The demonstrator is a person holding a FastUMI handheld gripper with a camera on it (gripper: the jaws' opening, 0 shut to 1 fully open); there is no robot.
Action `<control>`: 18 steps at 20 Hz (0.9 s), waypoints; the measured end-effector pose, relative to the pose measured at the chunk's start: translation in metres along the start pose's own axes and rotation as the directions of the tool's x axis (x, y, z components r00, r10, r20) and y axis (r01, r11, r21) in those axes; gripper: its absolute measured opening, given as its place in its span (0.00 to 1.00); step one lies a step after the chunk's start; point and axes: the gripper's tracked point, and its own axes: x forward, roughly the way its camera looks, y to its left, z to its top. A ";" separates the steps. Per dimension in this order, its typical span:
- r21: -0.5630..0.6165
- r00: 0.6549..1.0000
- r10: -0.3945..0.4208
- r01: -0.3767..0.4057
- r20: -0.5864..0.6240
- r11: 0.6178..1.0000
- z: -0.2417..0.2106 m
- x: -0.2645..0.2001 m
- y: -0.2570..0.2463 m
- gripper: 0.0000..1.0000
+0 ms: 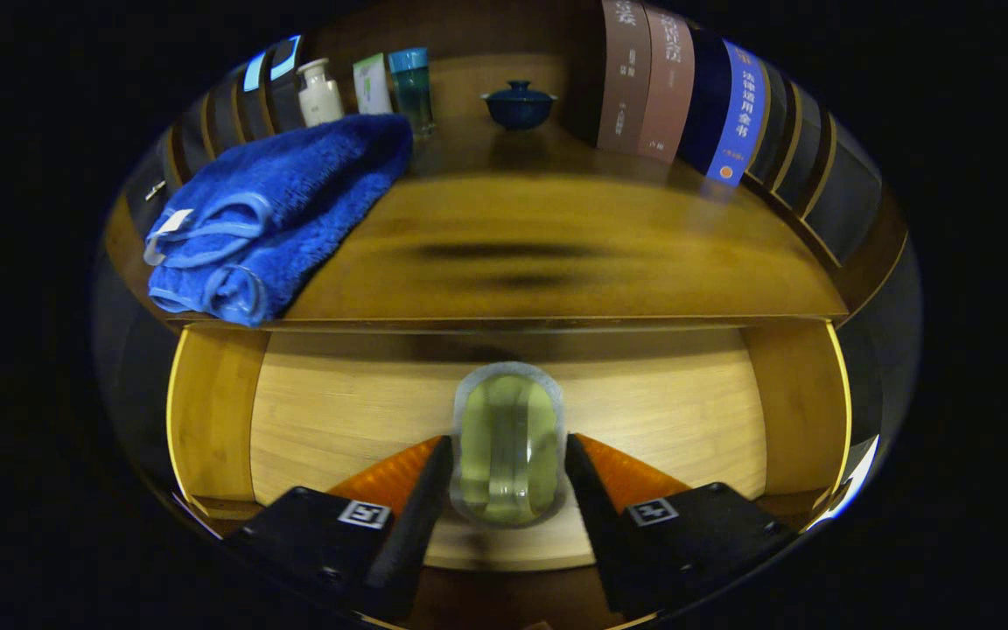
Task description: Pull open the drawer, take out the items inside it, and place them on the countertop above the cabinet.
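Note:
My gripper [508, 448] is shut on a clear, greenish glass cup [508, 411], with one finger pressing on each side of it. The cup hangs over the pale wooden floor of the open drawer [670, 411]. Beyond and above the drawer runs the brown countertop [556, 254] of the cabinet. A folded blue towel [268, 210] lies on the countertop's left part, up and to the left of my fingers.
At the back of the countertop stand a white bottle [320, 92], a pale tube [372, 84], a teal tumbler [410, 87] and a dark blue lidded bowl [518, 103]. Upright books [679, 87] line the right side. The drawer's side walls [211, 411] flank the cup.

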 end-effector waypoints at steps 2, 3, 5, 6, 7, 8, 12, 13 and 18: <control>0.029 1.000 0.017 -0.017 0.004 0.999 0.000 0.003 -0.001 0.52; 0.024 1.000 0.015 -0.015 0.001 1.000 0.000 0.005 -0.002 0.39; -0.004 0.999 0.035 -0.035 0.003 0.999 0.002 -0.001 -0.002 0.32; -0.007 1.000 0.021 -0.021 0.015 1.000 0.004 0.000 -0.006 0.26; 0.003 1.000 0.019 -0.019 0.010 1.000 0.002 0.003 -0.009 0.19; 0.018 1.000 0.027 -0.027 0.015 0.999 0.003 0.003 -0.008 0.19; 0.025 0.997 0.043 -0.044 0.064 0.999 0.008 -0.018 -0.009 0.20; 0.023 0.996 0.044 -0.046 0.076 0.999 0.009 -0.024 -0.009 0.19; 0.018 0.989 0.050 -0.053 0.136 0.998 0.006 -0.071 -0.009 0.20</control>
